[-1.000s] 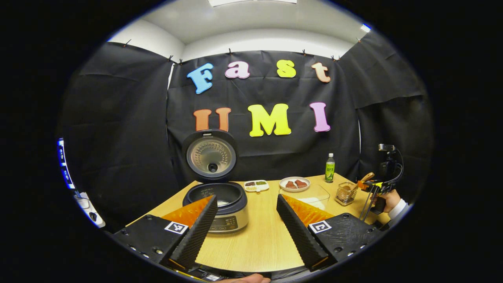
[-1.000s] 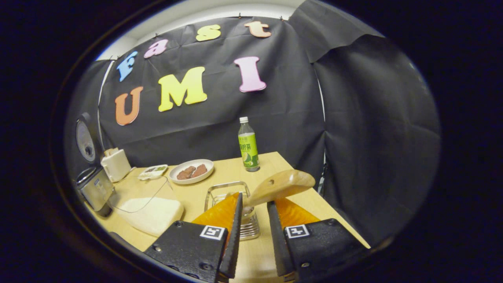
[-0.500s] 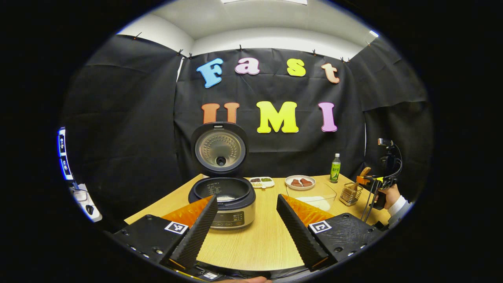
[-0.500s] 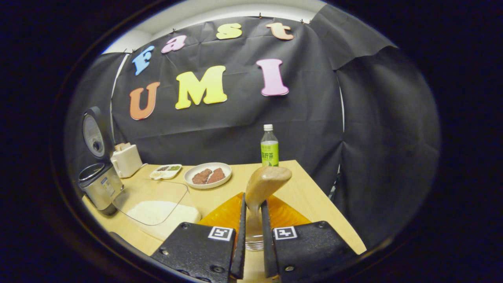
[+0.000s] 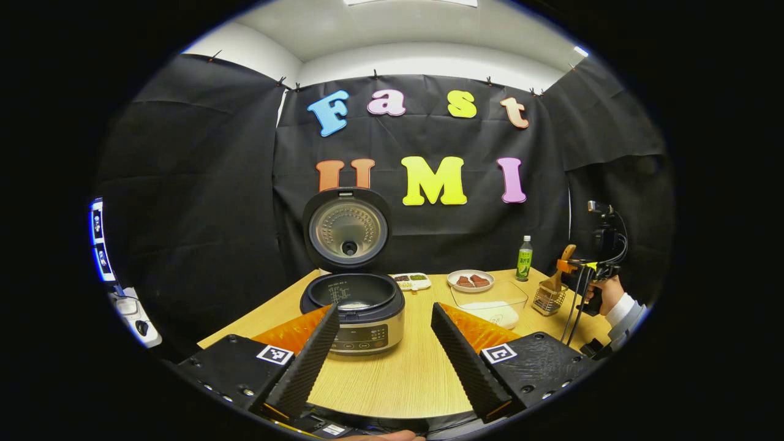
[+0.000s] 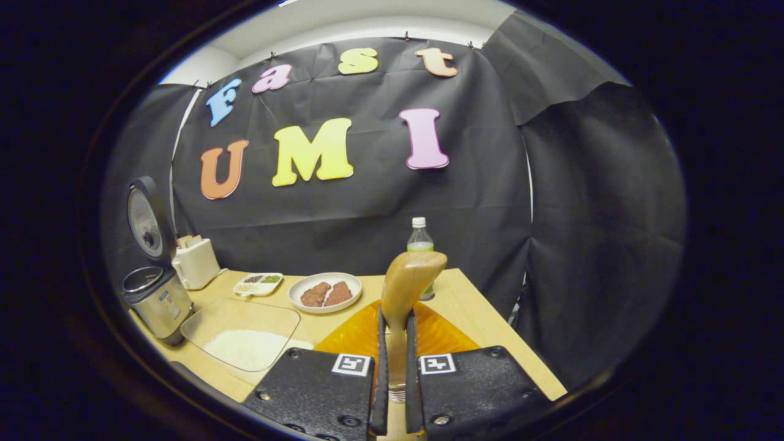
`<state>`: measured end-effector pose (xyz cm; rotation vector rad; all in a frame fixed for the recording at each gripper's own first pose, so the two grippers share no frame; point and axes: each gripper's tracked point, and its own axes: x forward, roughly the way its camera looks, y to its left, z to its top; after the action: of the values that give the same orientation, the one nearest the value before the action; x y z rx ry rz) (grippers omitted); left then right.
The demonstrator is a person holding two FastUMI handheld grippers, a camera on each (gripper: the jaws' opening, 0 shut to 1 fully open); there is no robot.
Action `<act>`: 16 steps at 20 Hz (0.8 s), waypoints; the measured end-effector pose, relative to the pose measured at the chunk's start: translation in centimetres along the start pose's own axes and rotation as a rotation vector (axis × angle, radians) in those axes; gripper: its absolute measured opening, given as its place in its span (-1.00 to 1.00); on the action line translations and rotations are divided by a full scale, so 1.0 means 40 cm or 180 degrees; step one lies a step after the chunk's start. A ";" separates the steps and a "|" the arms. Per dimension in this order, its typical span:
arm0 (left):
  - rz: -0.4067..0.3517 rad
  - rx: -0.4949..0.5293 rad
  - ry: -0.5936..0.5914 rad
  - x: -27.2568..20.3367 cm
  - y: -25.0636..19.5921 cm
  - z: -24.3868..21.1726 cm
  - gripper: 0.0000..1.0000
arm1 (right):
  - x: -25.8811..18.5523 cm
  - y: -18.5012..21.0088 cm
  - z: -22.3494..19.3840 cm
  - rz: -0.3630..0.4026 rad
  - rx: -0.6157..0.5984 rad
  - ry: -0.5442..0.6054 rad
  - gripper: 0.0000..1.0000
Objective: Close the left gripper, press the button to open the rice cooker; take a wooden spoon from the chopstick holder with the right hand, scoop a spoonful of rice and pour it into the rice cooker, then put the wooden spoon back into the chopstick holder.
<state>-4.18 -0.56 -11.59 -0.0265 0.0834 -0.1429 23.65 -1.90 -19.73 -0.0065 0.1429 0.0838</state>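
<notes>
Starting at the left of the left gripper view: rice cooker (image 5: 353,306) sitting on the wooden table (image 5: 404,373) with its lid (image 5: 347,228) standing open, upright, and the inner pot exposed. Left gripper (image 5: 383,343) hanging over the near table edge, fingers spread wide, gripping nothing. Moving right along the back: small divided snack tray (image 5: 411,280), then a plate of brown pieces (image 5: 470,280), then a green bottle (image 5: 523,259). Clear container of rice (image 5: 490,304) lying in front of the plate. Farther right, chopstick holder (image 5: 549,299) standing near the table's right edge, wooden spoon (image 5: 562,269) rising from it. Right gripper (image 5: 572,269) reaching in from the far right, a hand (image 5: 606,291) gripping its handle. From the right gripper view: right gripper (image 6: 393,361) pinching narrow on the wooden spoon (image 6: 407,285), both fingers pressing its handle, rounded end sticking up toward the bottle (image 6: 419,242). Rice container (image 6: 245,337) lying to the left, rice cooker (image 6: 156,300) beyond it.
</notes>
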 end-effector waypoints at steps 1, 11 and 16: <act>0.0001 -0.0002 -0.0007 -0.002 0.002 -0.002 0.92 | -0.007 0.003 0.018 -0.0006 -0.0006 -0.0030 -0.68; -0.0028 -0.0024 -0.0008 -0.031 0.010 -0.013 0.92 | -0.084 0.166 0.167 0.0309 -0.0132 -0.0354 -0.72; 0.0025 -0.0015 0.0030 -0.043 0.046 -0.034 0.92 | -0.082 0.308 0.173 0.0510 -0.0153 -0.0334 -0.76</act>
<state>-5.71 1.49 -12.85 -0.0301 0.0932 -0.1351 20.37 10.18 -12.44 -0.0387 0.0362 0.2471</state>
